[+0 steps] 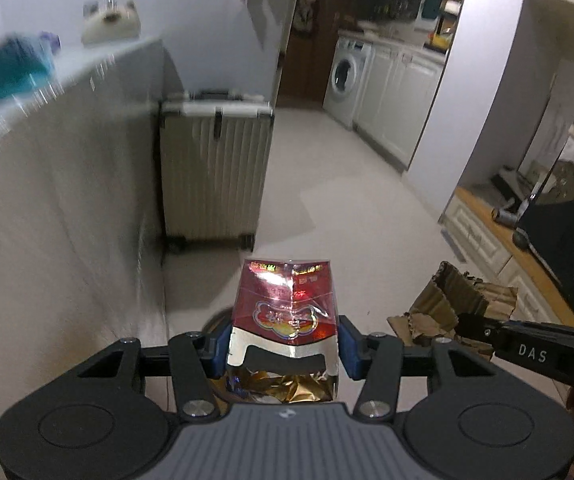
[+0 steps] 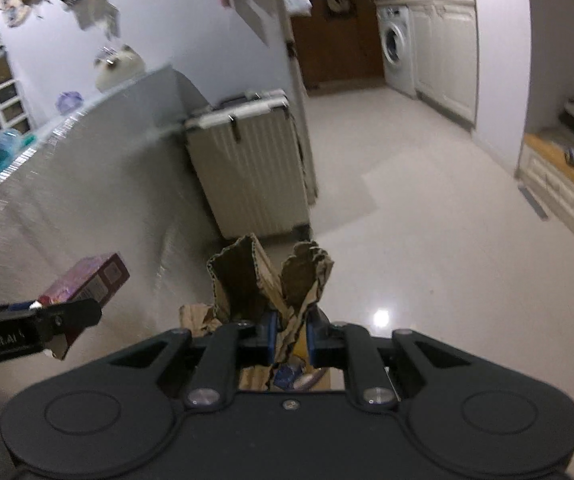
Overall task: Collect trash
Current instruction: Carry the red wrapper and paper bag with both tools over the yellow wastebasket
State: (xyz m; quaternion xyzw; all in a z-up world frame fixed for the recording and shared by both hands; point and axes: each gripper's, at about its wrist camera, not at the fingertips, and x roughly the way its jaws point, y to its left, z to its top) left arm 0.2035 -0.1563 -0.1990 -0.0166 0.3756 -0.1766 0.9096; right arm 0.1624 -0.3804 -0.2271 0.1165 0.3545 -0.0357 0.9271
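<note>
My left gripper [image 1: 283, 346] is shut on a shiny red box [image 1: 285, 304] with an open silver flap, held upright above the floor. The same red box [image 2: 87, 284] shows at the left of the right wrist view, in the left gripper [image 2: 61, 328]. My right gripper [image 2: 291, 338] is shut on a torn piece of brown corrugated cardboard [image 2: 263, 284] that sticks up between its fingers. The cardboard [image 1: 453, 304] and the right gripper [image 1: 475, 326] also show at the right of the left wrist view. Below the grippers lies crumpled gold and coloured trash [image 1: 287, 388], partly hidden.
A grey-clothed table [image 1: 59, 184] stands at the left with a teal item [image 1: 5, 72] on top. A ribbed cream suitcase [image 1: 215, 172] stands beside it. White tiled floor [image 2: 427, 220] stretches ahead to a washing machine [image 2: 397, 46] and white cabinets [image 1: 403, 96]. A low wooden-topped cabinet [image 1: 487, 224] is at the right.
</note>
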